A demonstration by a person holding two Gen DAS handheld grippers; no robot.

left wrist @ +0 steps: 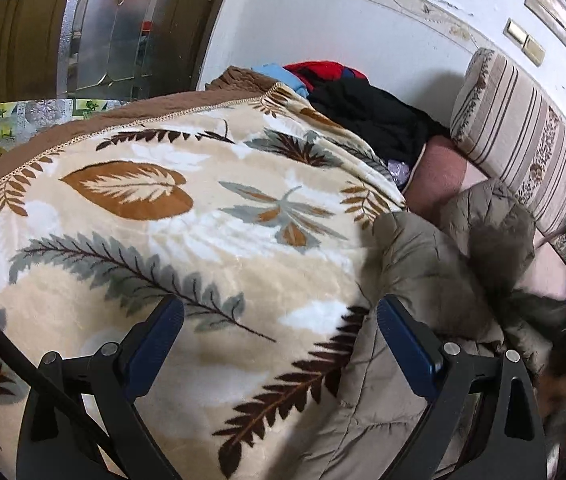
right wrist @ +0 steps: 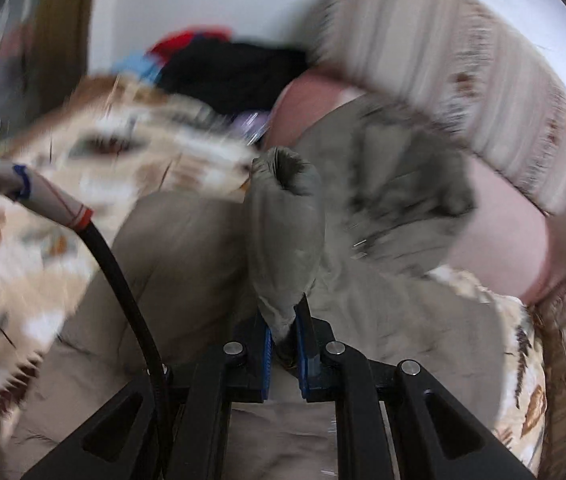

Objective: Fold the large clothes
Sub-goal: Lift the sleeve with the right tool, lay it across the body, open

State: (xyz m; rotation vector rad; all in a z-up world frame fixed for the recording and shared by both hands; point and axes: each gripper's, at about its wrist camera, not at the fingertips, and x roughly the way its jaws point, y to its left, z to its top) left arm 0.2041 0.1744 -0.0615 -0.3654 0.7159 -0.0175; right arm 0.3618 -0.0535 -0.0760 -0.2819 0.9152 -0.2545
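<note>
Clamped between the narrowly closed fingers of the right gripper [right wrist: 287,344] is a puffy, fur-tipped fold of the quilted olive coat [right wrist: 283,236], which is spread over a plush leaf-patterned blanket [left wrist: 155,216]. Nothing is held by the widely spread left gripper [left wrist: 279,344].

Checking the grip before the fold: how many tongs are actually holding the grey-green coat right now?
1. The right tongs are shut on a fur-trimmed part of the coat; the left tongs are open above the leaf-print blanket.
</note>
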